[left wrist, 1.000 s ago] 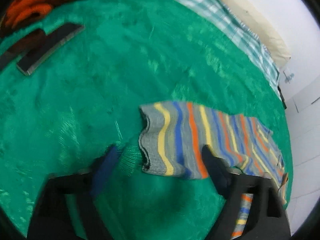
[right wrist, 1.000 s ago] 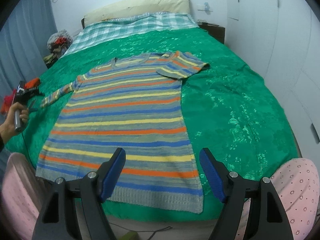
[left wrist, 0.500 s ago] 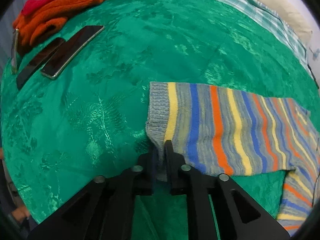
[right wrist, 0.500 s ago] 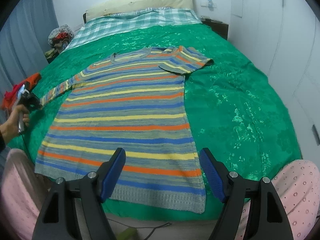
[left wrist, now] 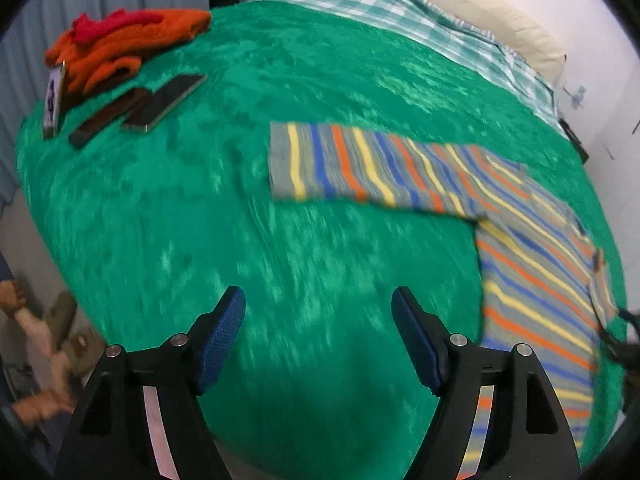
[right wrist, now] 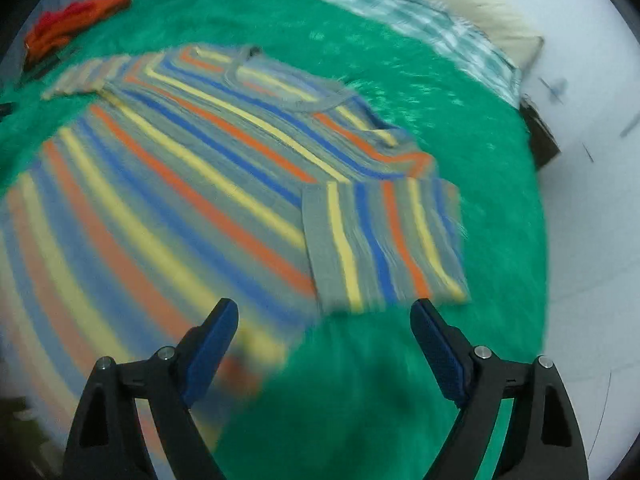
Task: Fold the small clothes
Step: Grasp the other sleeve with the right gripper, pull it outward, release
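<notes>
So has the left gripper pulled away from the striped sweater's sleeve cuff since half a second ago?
Yes. The left gripper has backed off the striped knitted sweater's cuff; its jaws have just been opening, with only green bedspread between them.

Both cameras are sitting behind their own claws, looking steeply down along the fingers at the green bedspread (left wrist: 320, 80). The left gripper (left wrist: 318, 308) is facing across bare spread, with the striped sweater (left wrist: 400, 168) ahead and to the right of its tips. The right gripper (right wrist: 324, 320) is looking from closer in, with the sweater's folded sleeve (right wrist: 380, 240) just ahead of its tips. Both views are sharing the sweater, the orange clothes (left wrist: 120, 48) at upper left and the checked sheet (left wrist: 400, 12) beyond.
</notes>
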`<state>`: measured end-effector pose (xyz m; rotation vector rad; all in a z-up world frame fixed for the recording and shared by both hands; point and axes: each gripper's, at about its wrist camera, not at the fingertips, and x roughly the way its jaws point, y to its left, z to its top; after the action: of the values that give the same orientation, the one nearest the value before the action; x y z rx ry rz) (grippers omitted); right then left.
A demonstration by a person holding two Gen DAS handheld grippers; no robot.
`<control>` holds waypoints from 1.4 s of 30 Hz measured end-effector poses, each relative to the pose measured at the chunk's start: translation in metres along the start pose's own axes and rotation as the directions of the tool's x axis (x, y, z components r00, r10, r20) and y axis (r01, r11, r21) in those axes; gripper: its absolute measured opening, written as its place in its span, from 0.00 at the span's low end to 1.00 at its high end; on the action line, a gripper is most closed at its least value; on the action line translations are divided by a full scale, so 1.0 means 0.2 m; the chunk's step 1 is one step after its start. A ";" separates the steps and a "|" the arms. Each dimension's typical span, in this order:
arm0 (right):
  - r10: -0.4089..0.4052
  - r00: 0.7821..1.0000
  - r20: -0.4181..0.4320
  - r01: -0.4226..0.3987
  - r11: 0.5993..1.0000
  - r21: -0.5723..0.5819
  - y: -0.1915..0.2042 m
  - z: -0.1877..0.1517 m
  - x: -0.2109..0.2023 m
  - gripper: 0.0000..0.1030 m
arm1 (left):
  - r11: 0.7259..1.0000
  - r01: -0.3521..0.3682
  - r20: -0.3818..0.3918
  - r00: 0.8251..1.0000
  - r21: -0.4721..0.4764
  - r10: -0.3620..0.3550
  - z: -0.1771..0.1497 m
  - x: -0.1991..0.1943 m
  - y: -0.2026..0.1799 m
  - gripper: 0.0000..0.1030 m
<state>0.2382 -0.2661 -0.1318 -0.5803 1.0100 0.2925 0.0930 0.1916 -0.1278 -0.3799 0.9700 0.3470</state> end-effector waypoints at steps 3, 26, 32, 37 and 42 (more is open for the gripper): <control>0.007 0.997 -0.082 -0.001 0.997 0.072 -0.07 0.06 0.26 0.16 | 1.000 -0.009 -0.023 1.000 0.010 0.009 -0.07 -0.03 0.03 0.75; 0.010 0.996 -0.084 0.073 0.385 0.920 -1.21 -0.90 0.12 0.02 | 0.998 0.001 -0.020 1.000 0.055 0.000 -0.22 0.07 0.02 0.69; 0.013 0.998 0.058 -0.059 0.314 0.948 -1.23 -1.00 -0.05 0.24 | 0.999 0.008 -0.014 1.000 0.048 -0.008 -0.23 0.06 0.01 0.69; 0.137 0.961 0.240 -0.261 0.164 0.951 -1.04 -1.11 -0.09 0.27 | 0.999 0.002 -0.016 1.000 0.049 -0.001 -0.23 0.07 0.00 0.69; 0.070 0.953 0.295 -0.293 -0.035 0.955 -0.96 -1.16 0.08 0.38 | 0.998 -0.023 -0.013 1.000 0.054 0.024 -0.24 0.08 0.00 0.69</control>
<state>0.1746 -0.5579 -0.1773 1.0119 0.8554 -0.2398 0.0667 0.1716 -0.1649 -0.3226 0.9961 0.3397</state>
